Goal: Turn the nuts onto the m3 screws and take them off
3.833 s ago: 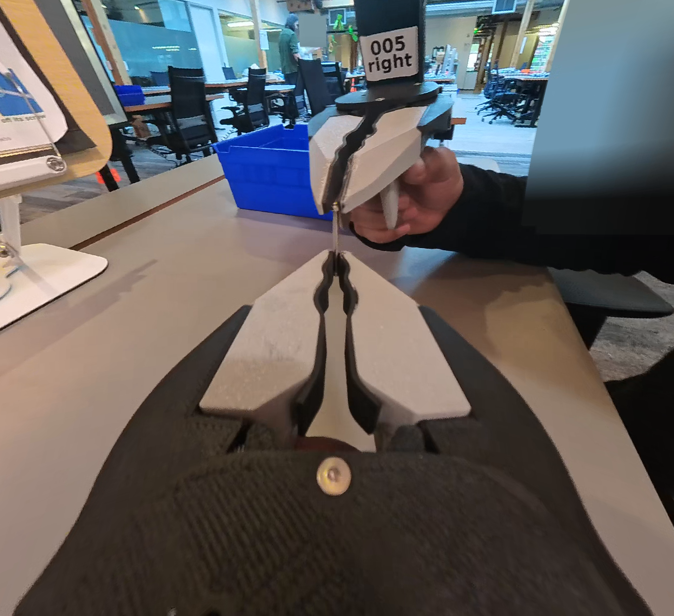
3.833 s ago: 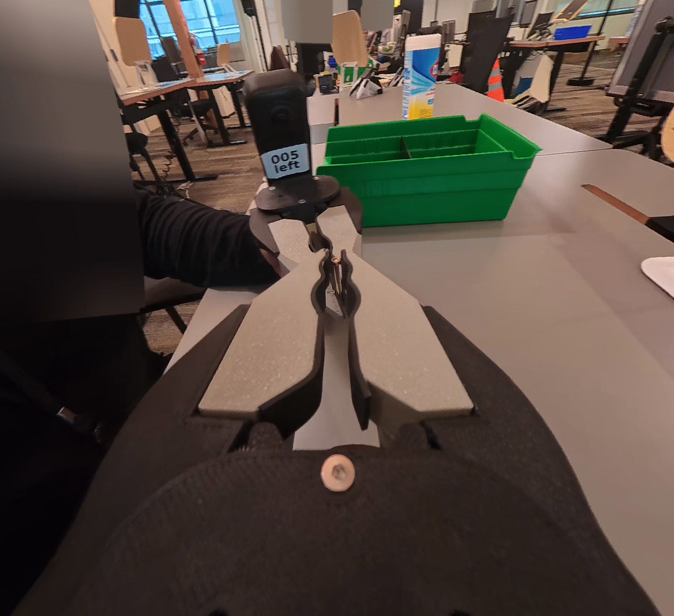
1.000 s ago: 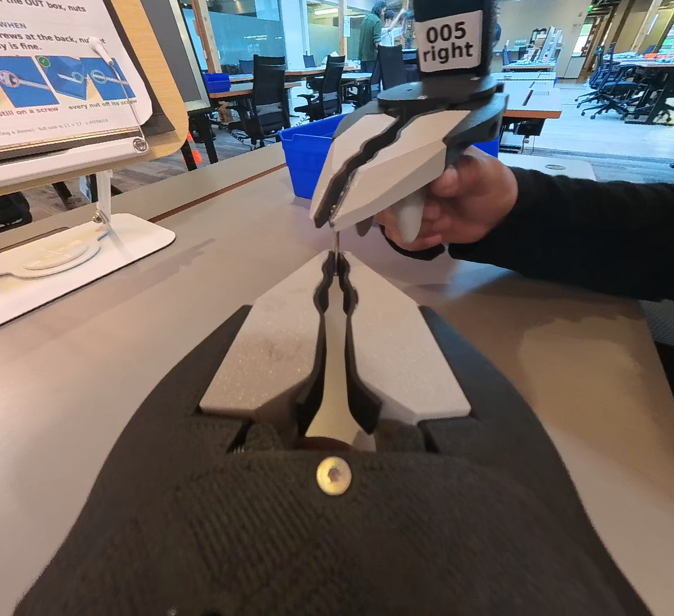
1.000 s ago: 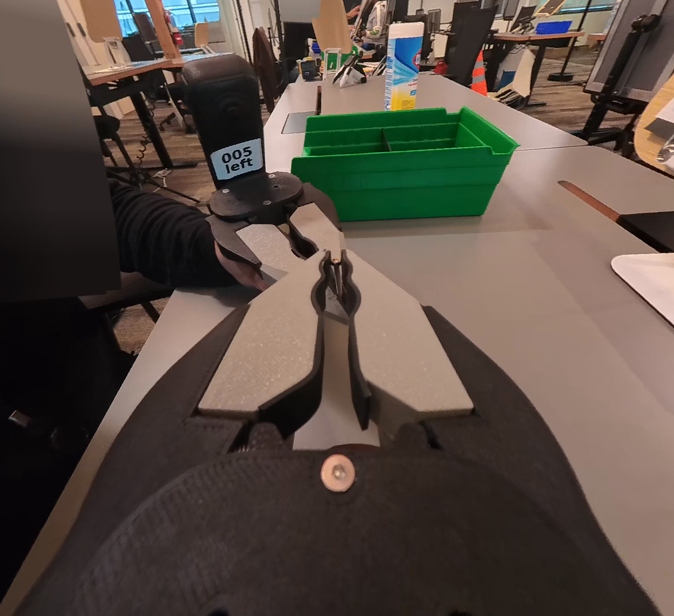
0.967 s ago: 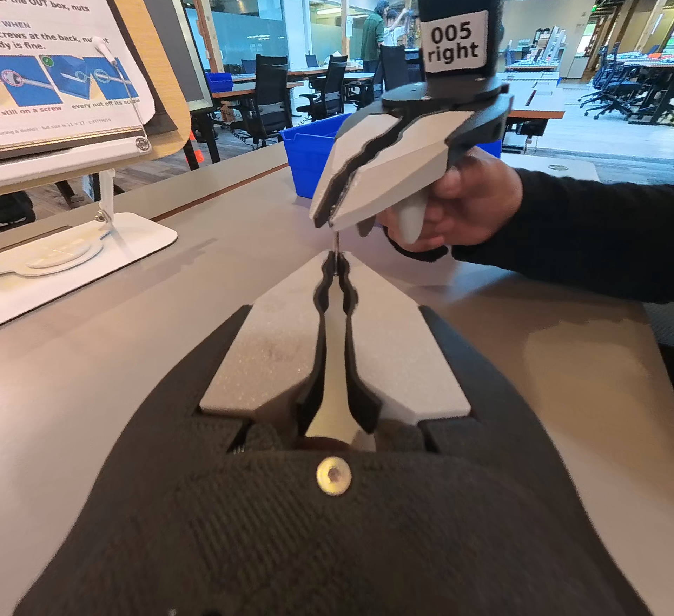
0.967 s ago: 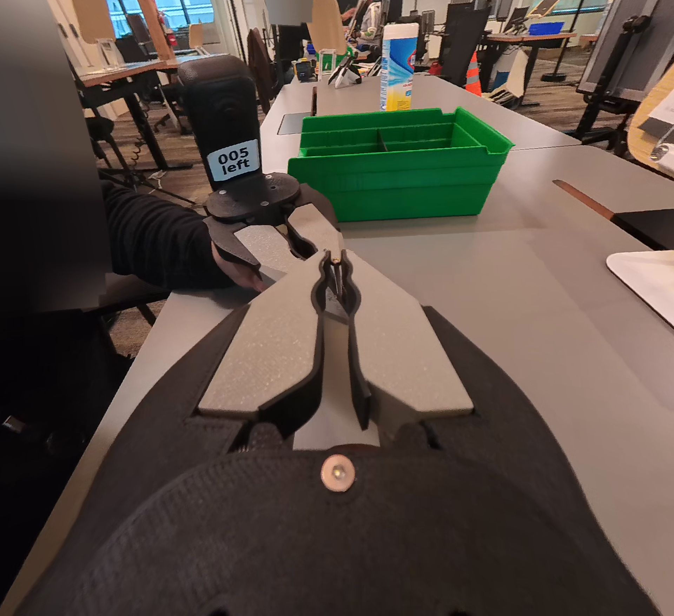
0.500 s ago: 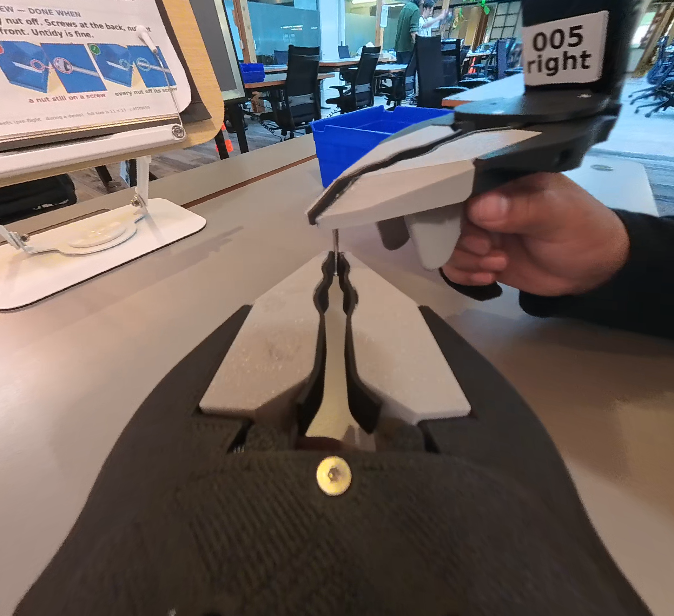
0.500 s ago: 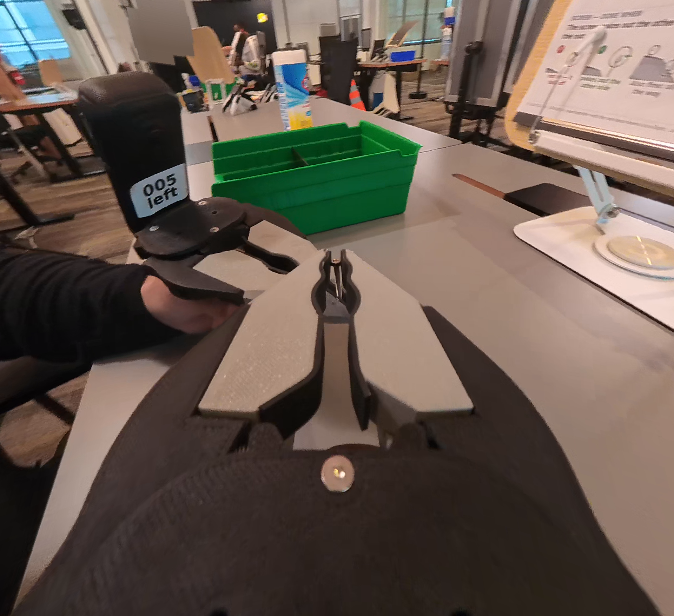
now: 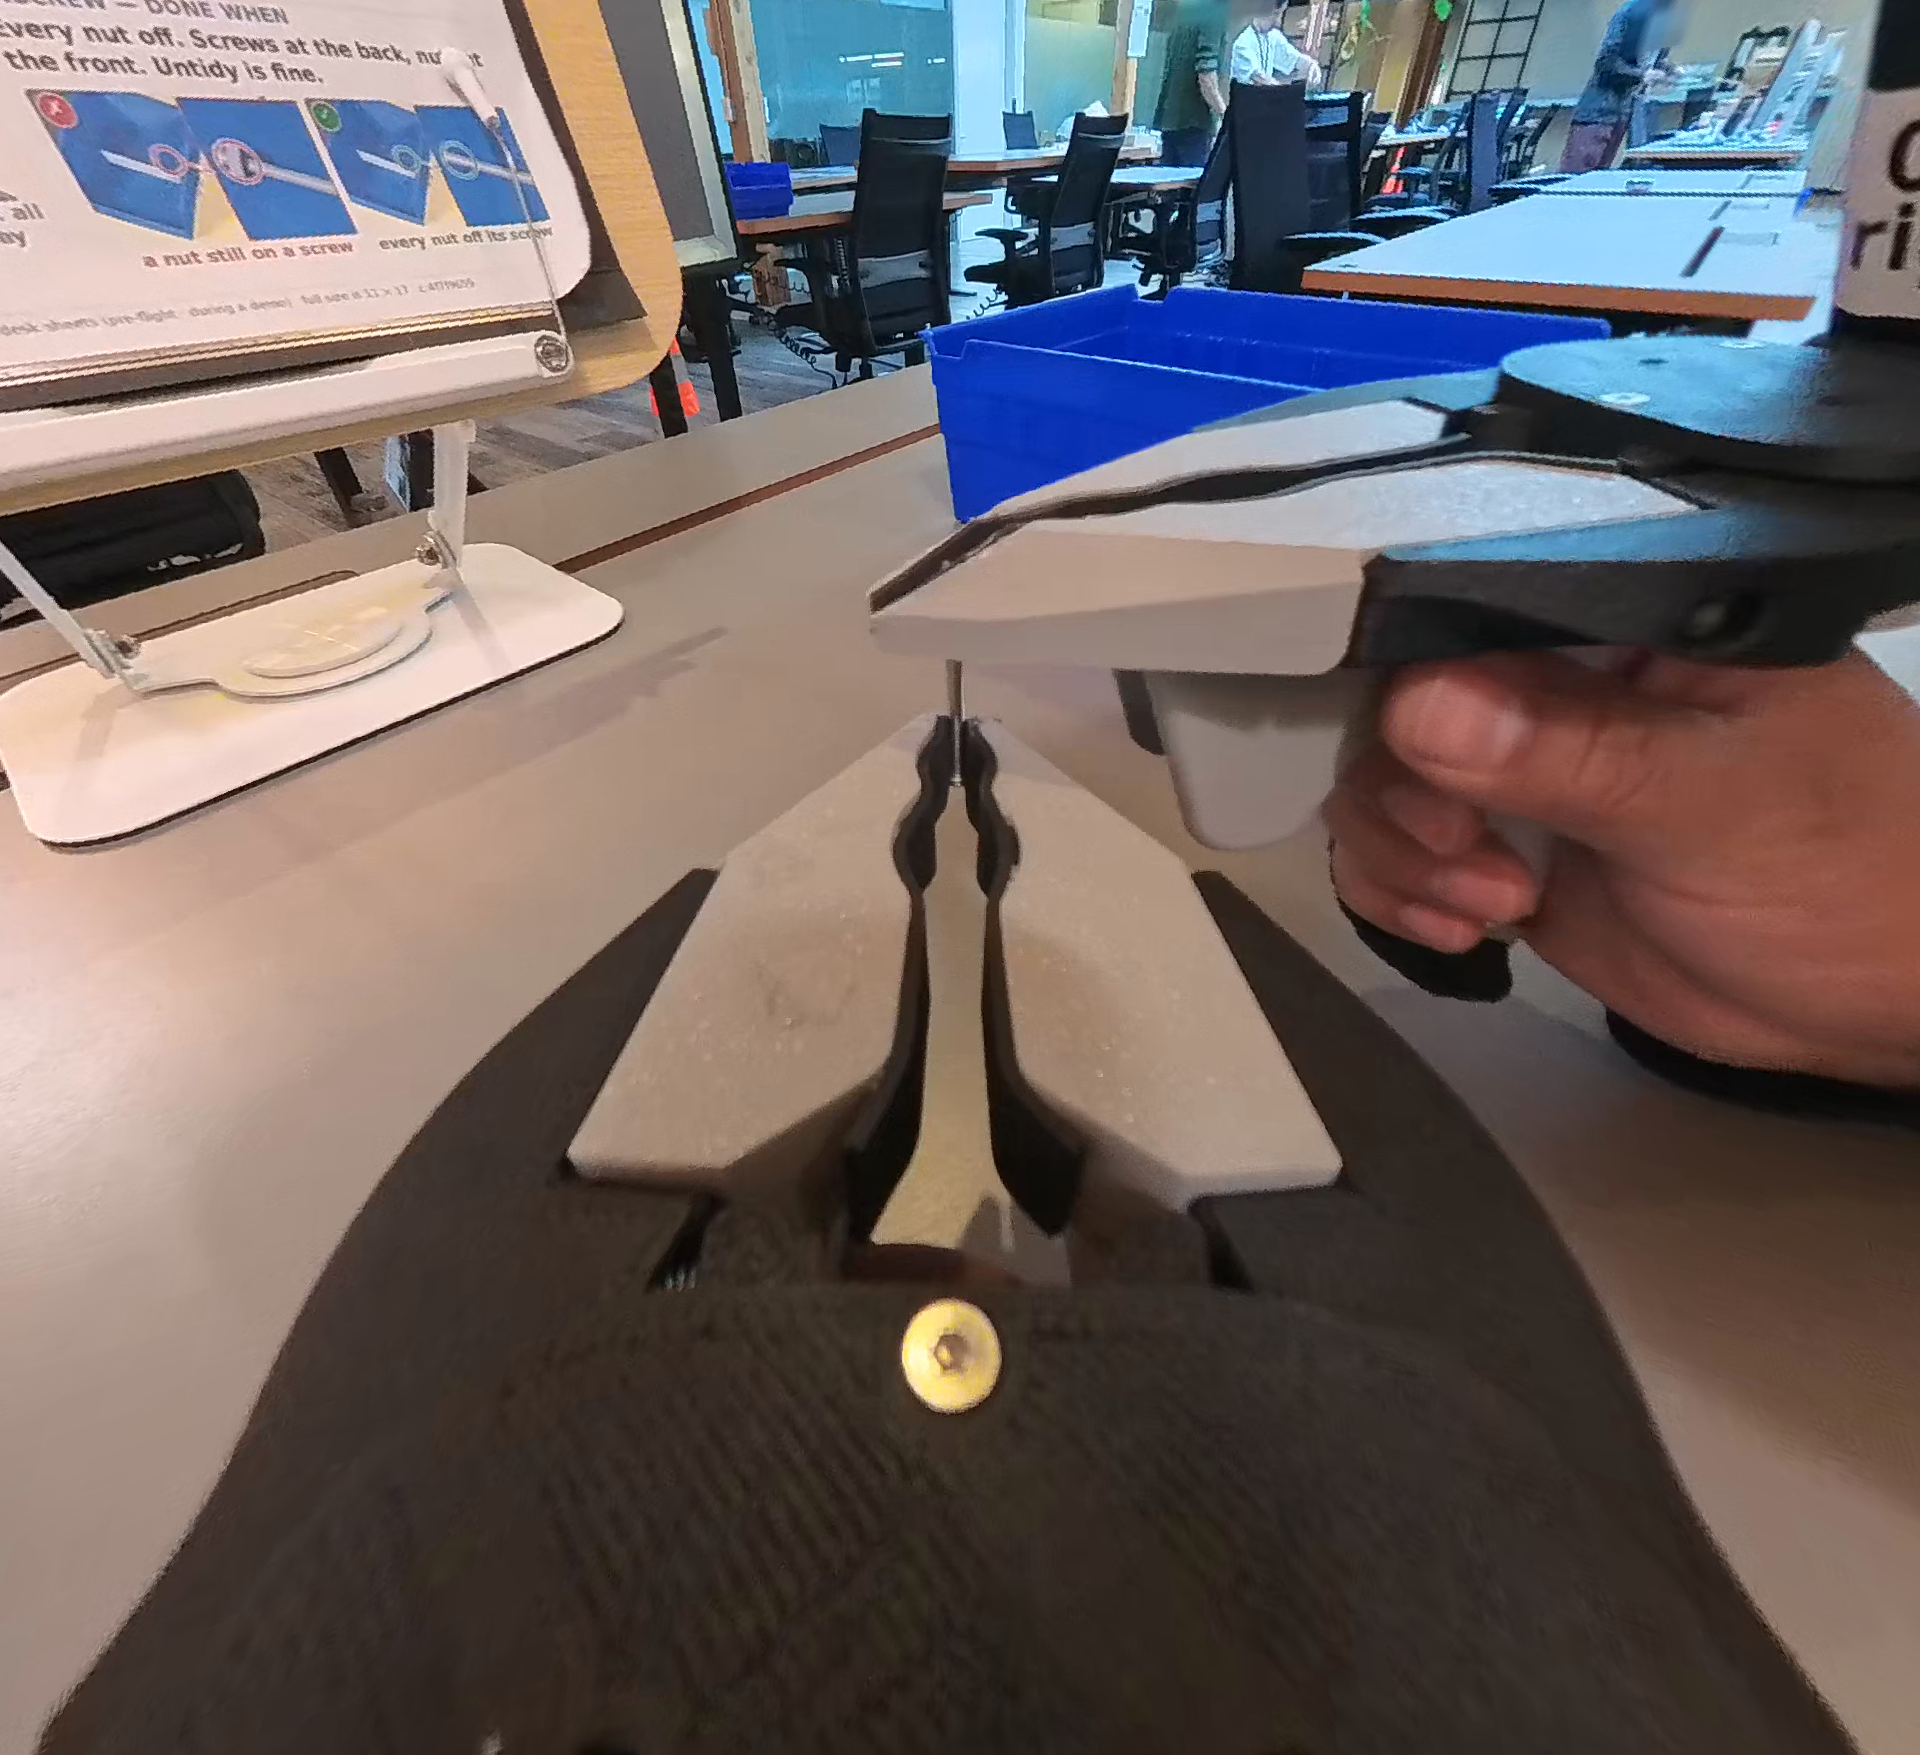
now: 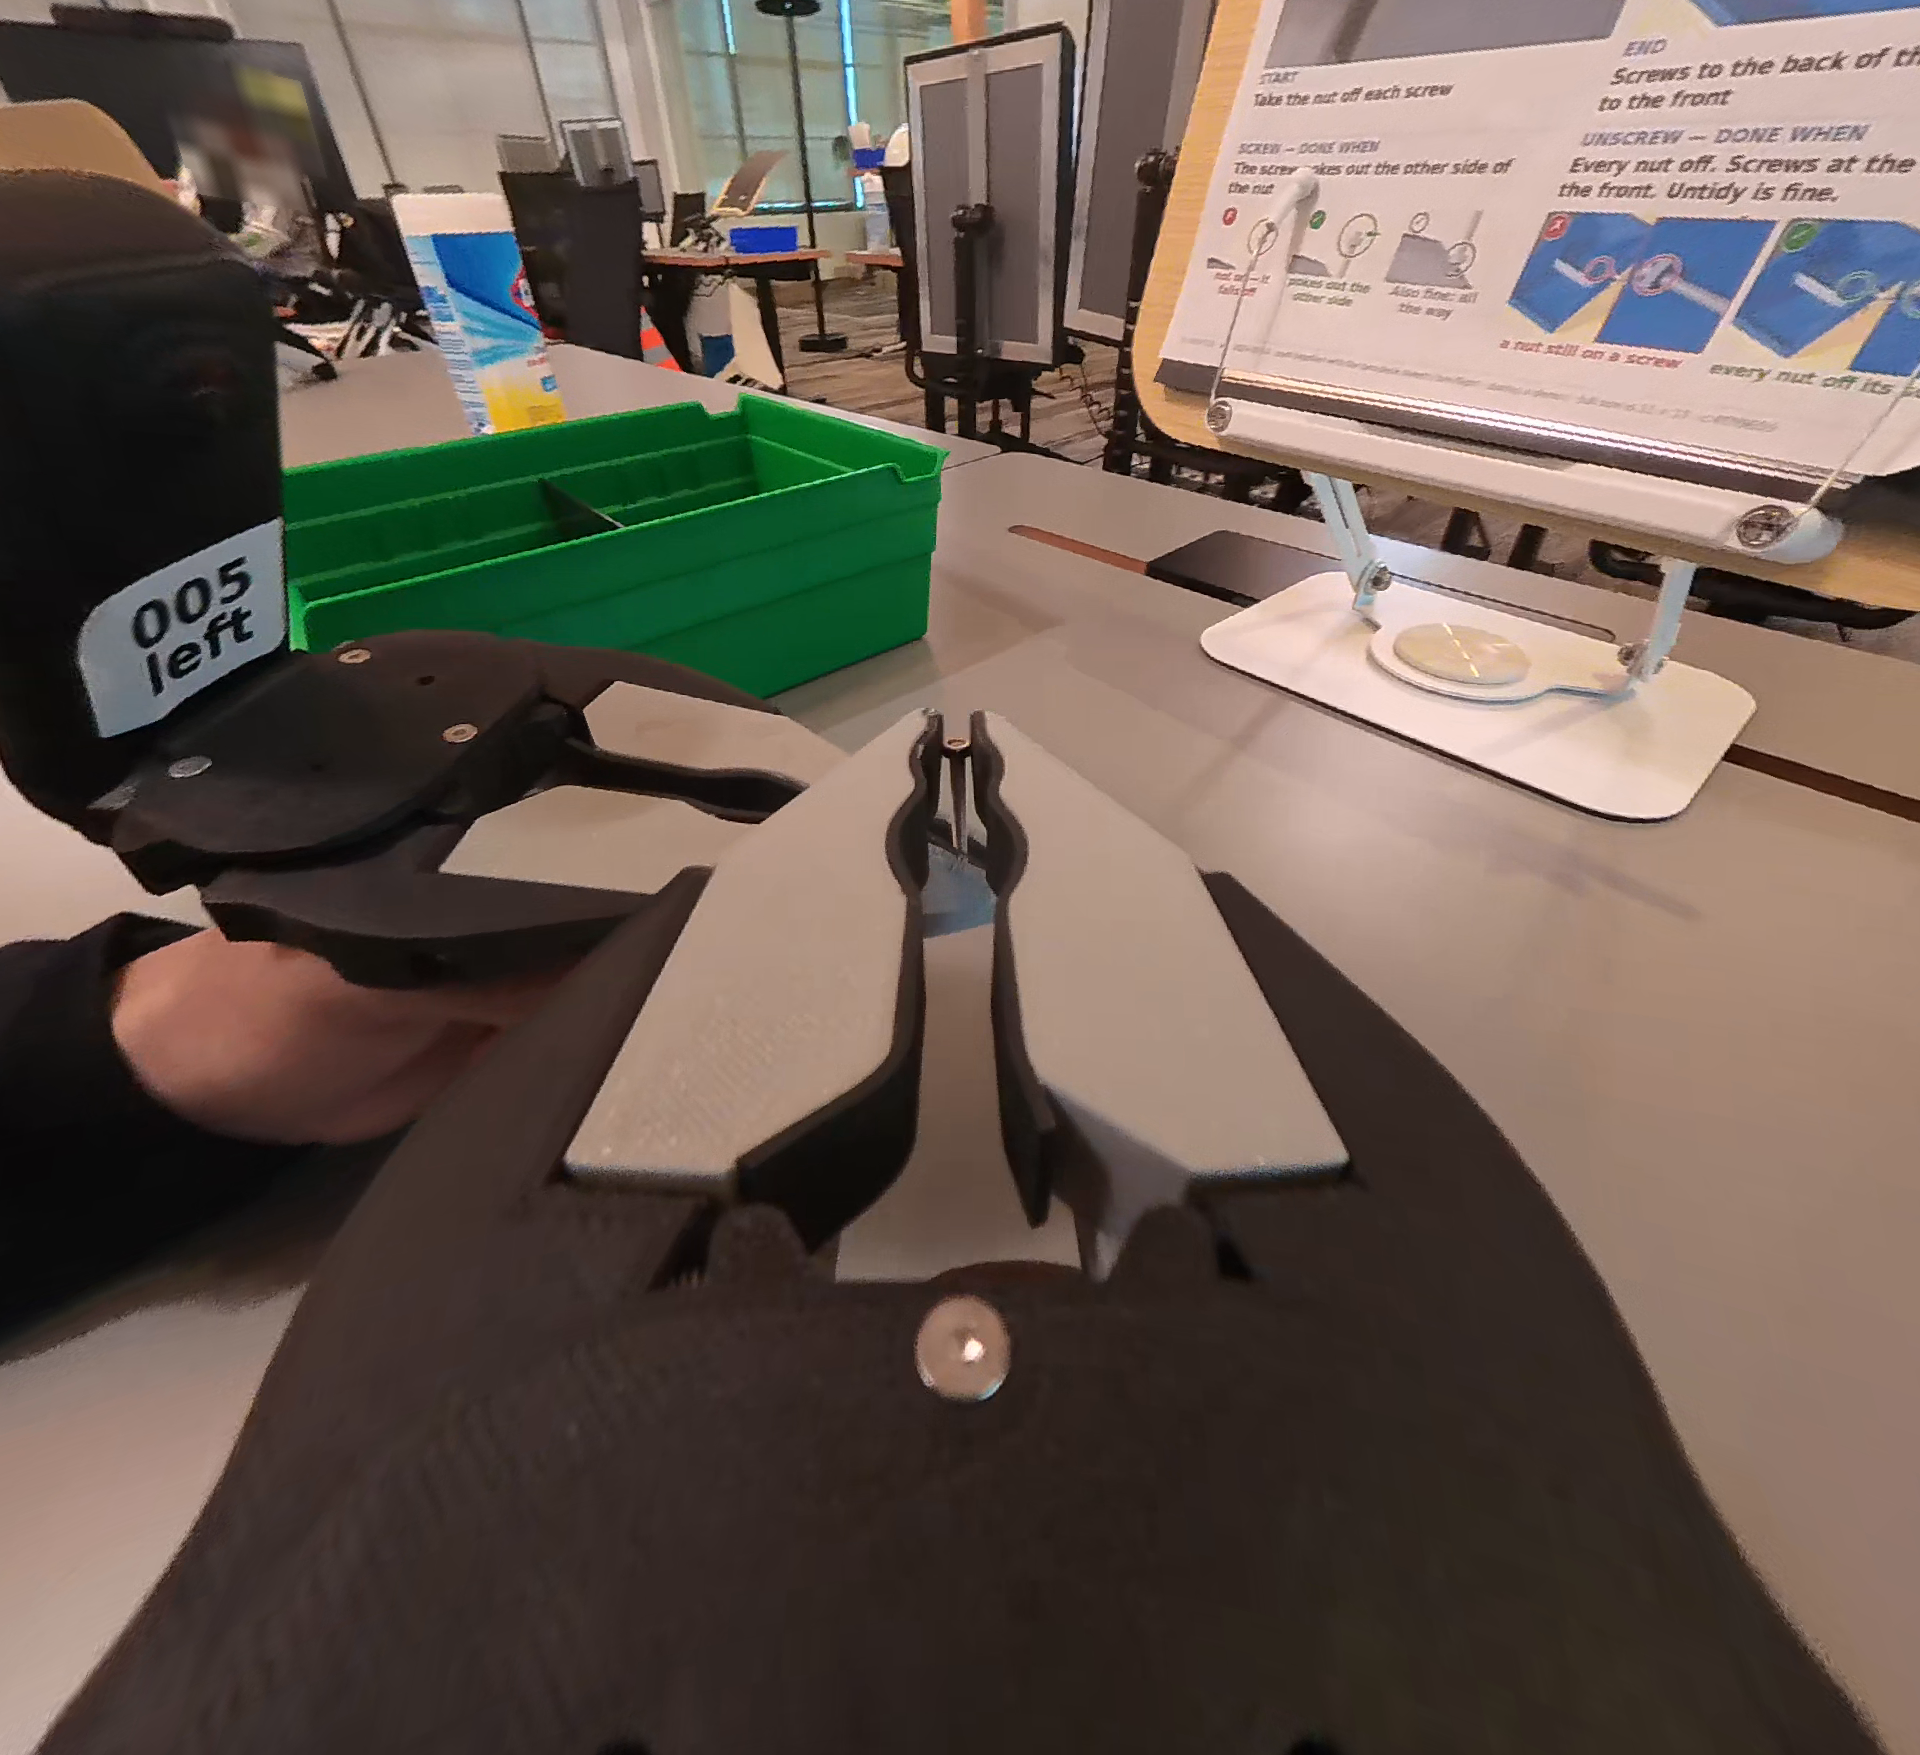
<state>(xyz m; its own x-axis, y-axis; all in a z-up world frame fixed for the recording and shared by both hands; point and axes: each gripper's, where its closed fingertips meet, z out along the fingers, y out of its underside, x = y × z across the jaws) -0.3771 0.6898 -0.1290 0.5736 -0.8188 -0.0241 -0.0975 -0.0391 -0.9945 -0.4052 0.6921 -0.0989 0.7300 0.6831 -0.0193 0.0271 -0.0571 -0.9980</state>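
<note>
A thin m3 screw (image 9: 954, 689) stands upright above the grey table (image 9: 312, 926). My left gripper (image 9: 954, 741) is shut on its lower part. My right gripper (image 9: 883, 609) reaches in level from the right and is shut on the screw's top end. In the right wrist view the right gripper (image 10: 951, 731) pinches a small dark piece at the screw's top, and the screw's shaft (image 10: 964, 812) hangs down between its fingers. I cannot tell whether that piece is a nut or the screw's head. The left gripper (image 10: 727, 770) lies below and to the left there.
A blue bin (image 9: 1195, 396) stands behind the right gripper. A green divided bin (image 10: 623, 552) and a wipes canister (image 10: 478, 313) stand at the left. An instruction sheet on a white stand (image 10: 1475, 666) is at the right, and shows in the left wrist view (image 9: 312, 645). A hand (image 9: 1662, 874) holds the right gripper. My left and right fingertips are right by each other.
The right gripper has swung around the screw, from facing the left gripper to lying sideways from the right. Both views have turned toward the instruction stand. Both grippers have stayed shut.
</note>
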